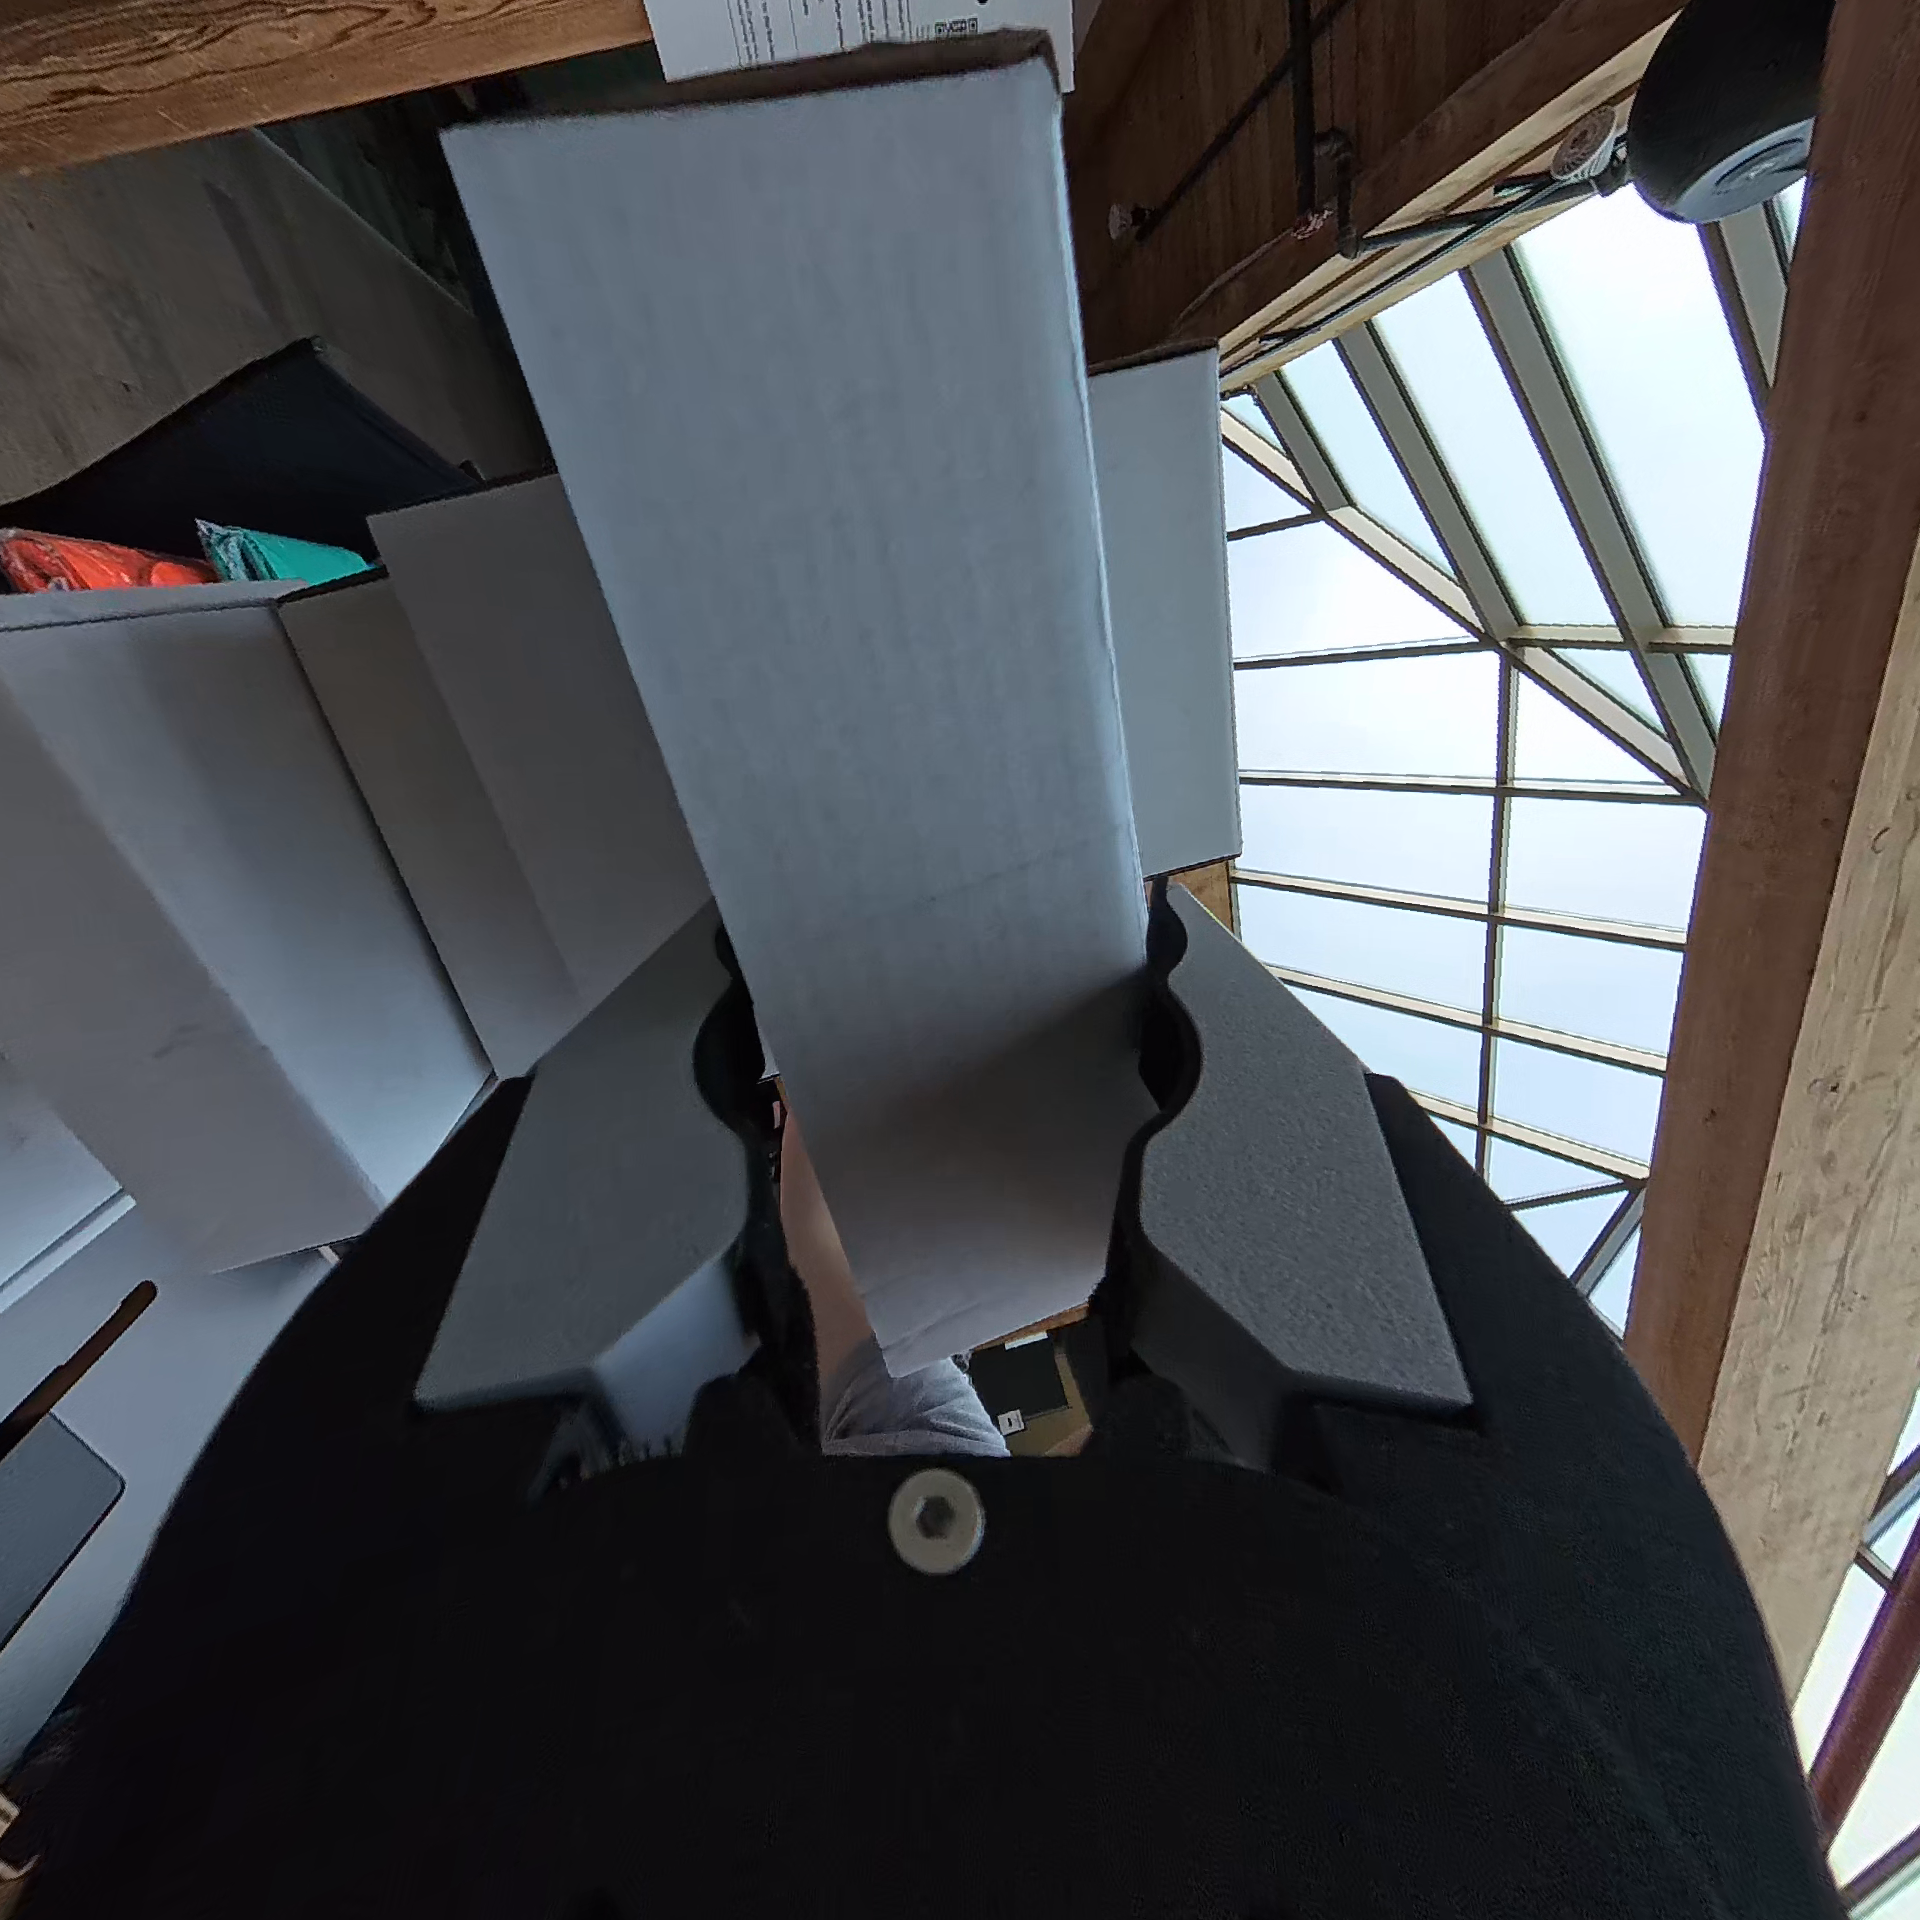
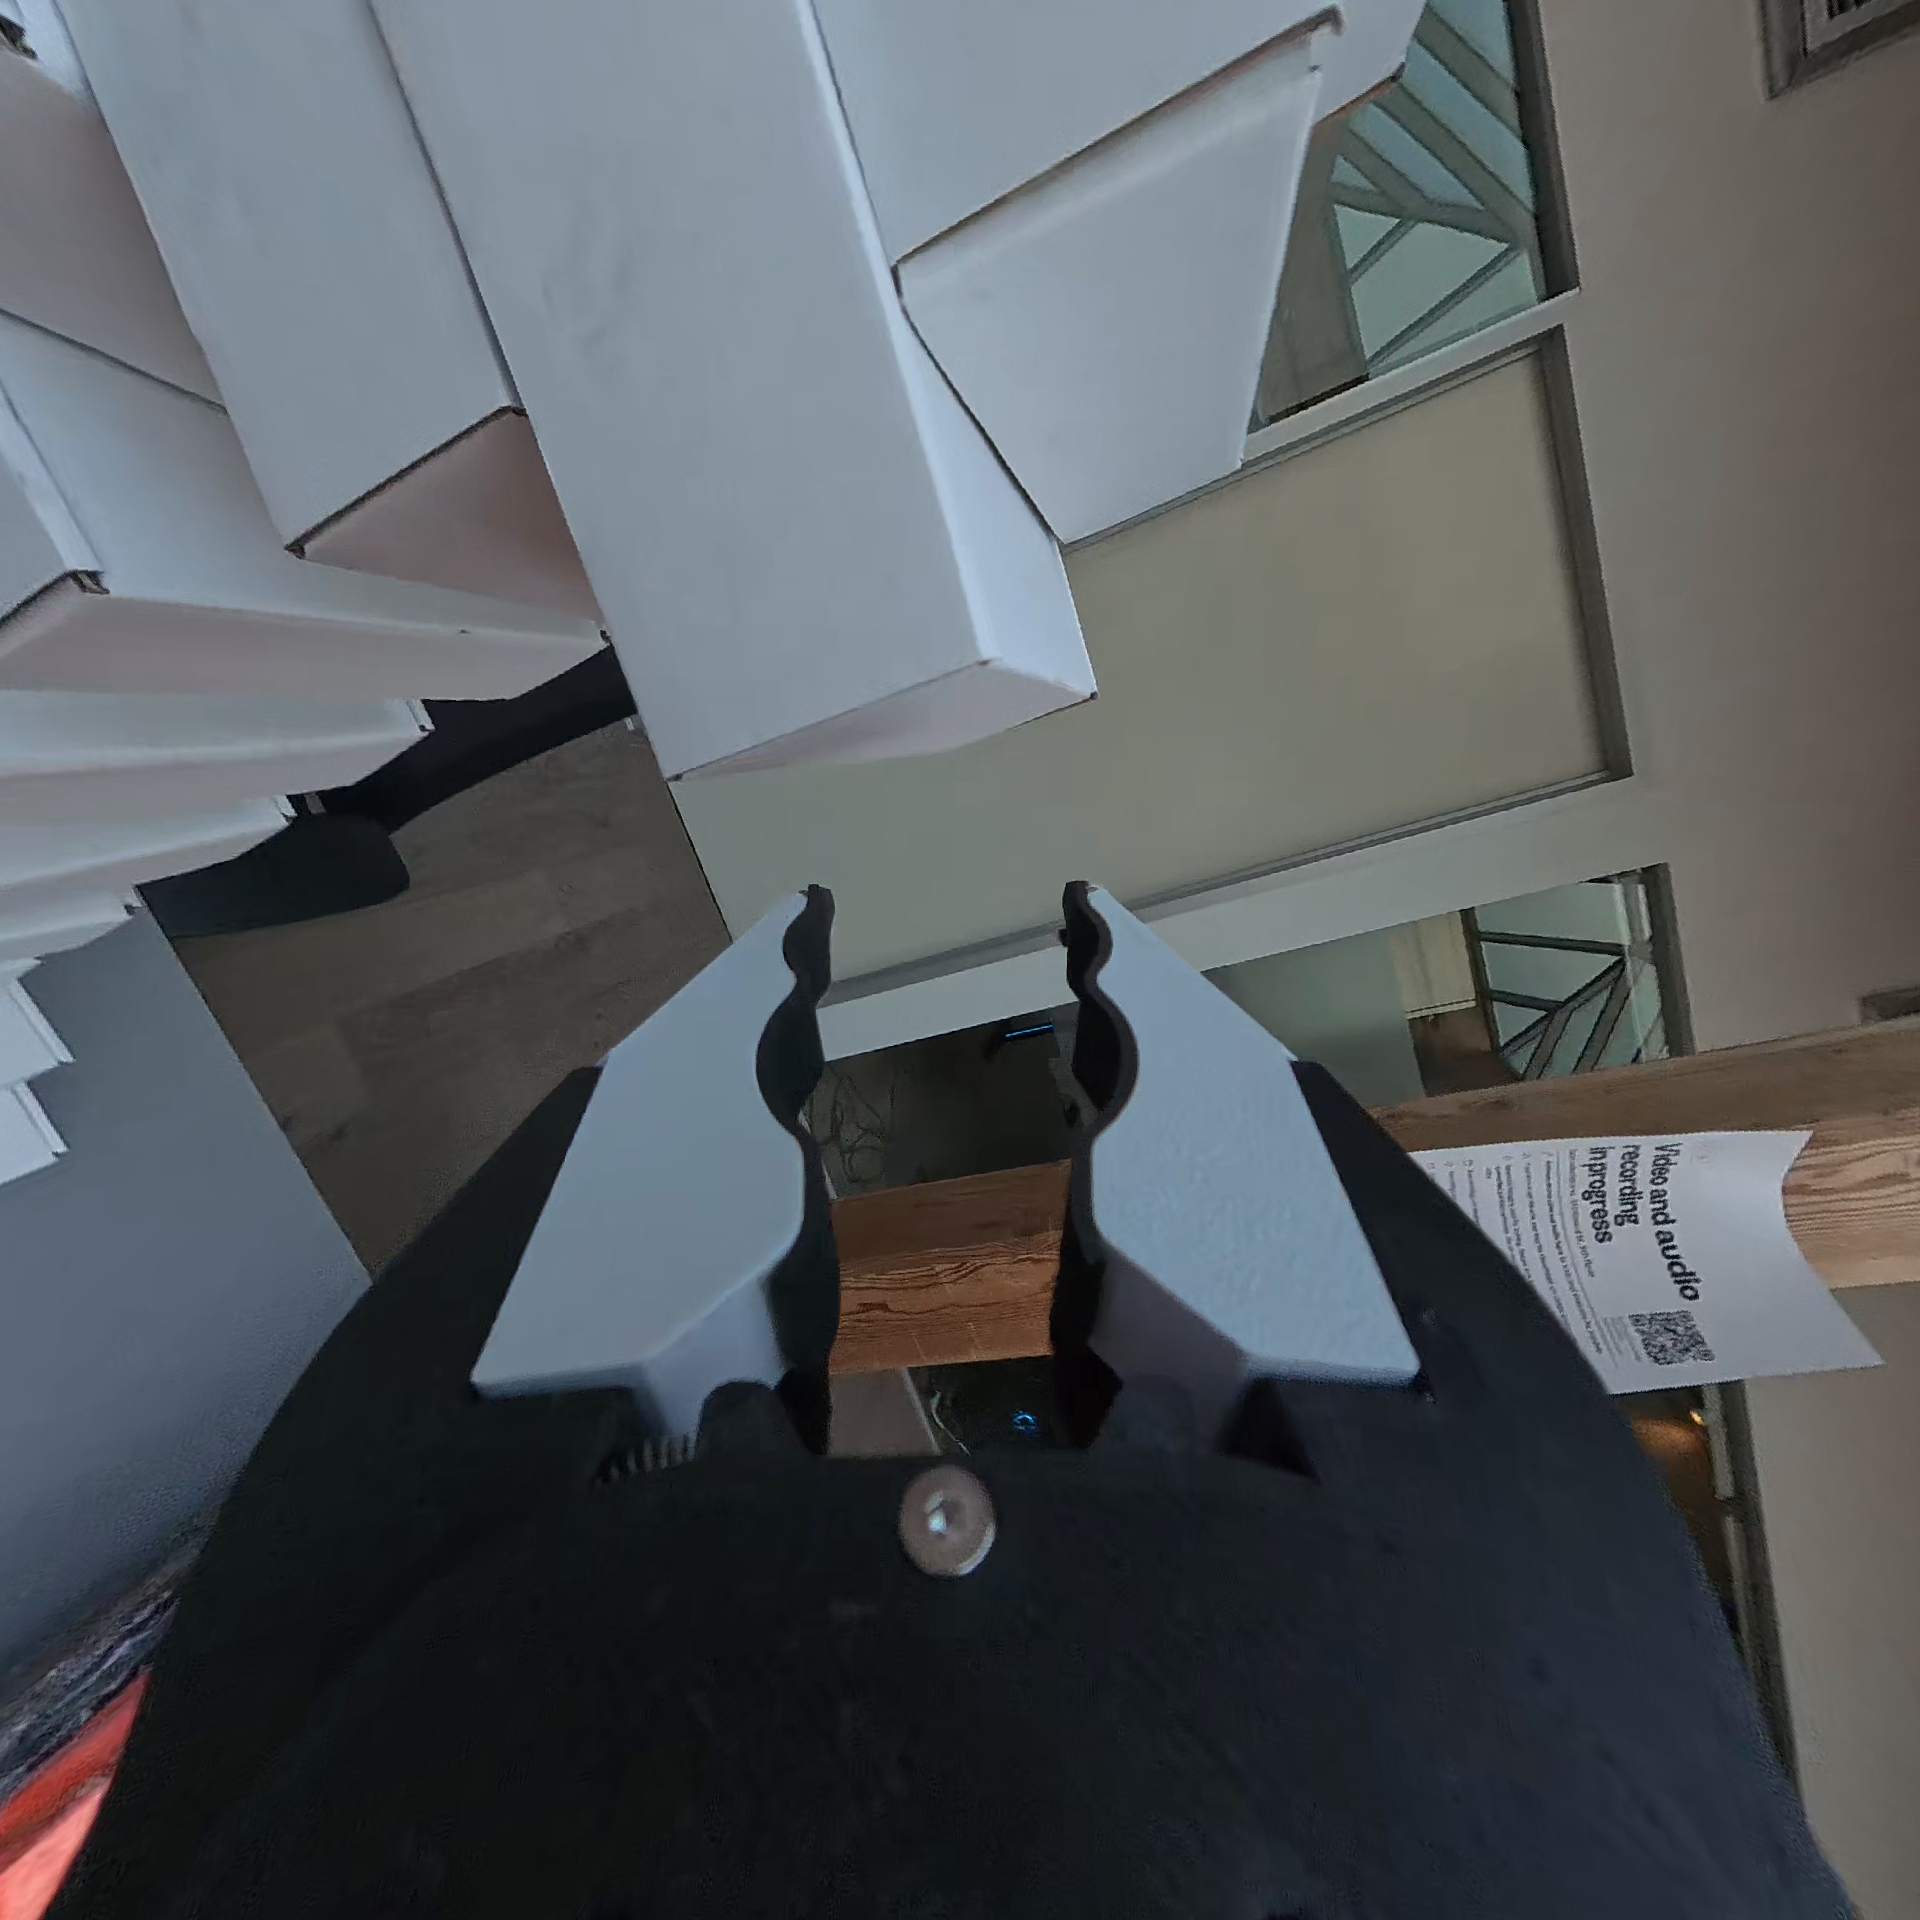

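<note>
White cardboard fills most of the left wrist view: the left gripper (image 1: 940,997) has its two grey fingers (image 1: 1278,1153) pressed against the sides of a long white box (image 1: 821,582), which runs away from the camera between them and reaches up to a wooden beam (image 1: 312,73) bearing a printed paper sheet (image 1: 831,31). Only this view shows the skylight panes (image 1: 1455,727) to the right of the box, a dark round object (image 1: 1730,104) near the top right corner, and orange and teal items (image 1: 166,566) behind more white boxes (image 1: 208,883) on the left. A small piece of a person's arm shows in the gap under the held box, close to the gripper body.

Only the right wrist view shows the right gripper (image 2: 945,914), whose fingers (image 2: 665,1195) stand apart with nothing between them. Past the gap lie a wooden beam (image 2: 935,1278) and, to the right, a printed paper notice (image 2: 1652,1247) hanging on it. A cluster of white boxes (image 2: 727,364) sits up and to the left of the fingertips, well apart from them; the nearest box end (image 2: 883,717) points toward the gripper without touching it. Wood flooring (image 2: 468,987) and a pale wall with glazed panels (image 2: 1403,623) lie behind
</note>
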